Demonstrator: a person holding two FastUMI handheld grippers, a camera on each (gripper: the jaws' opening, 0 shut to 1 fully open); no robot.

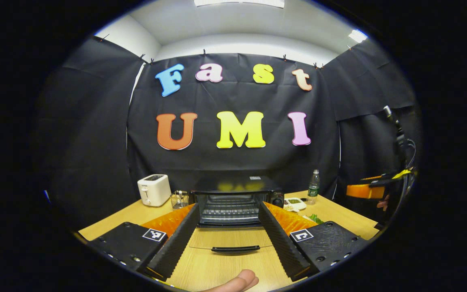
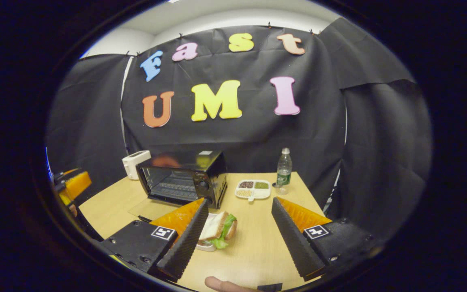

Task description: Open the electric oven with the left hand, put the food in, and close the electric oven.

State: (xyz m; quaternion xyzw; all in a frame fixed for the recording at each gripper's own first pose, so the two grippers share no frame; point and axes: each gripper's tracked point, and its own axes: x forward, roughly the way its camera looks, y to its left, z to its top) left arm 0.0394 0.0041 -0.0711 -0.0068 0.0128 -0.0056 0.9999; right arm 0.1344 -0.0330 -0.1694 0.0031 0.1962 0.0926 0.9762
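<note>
ahead, oven (image 1: 233, 198) door (image 1: 233, 243) down — left gripper (image 1: 227, 259) wide, right gripper (image 2: 237, 251) wide, sandwich (image 2: 219, 227) near

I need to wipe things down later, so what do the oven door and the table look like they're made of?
Oven door: probably clear glass, since the table's grain shows through it, with a glossy black handle, perhaps plastic.
Table: light wood or wood-look laminate, smooth, with faint grain; I cannot tell which.
</note>
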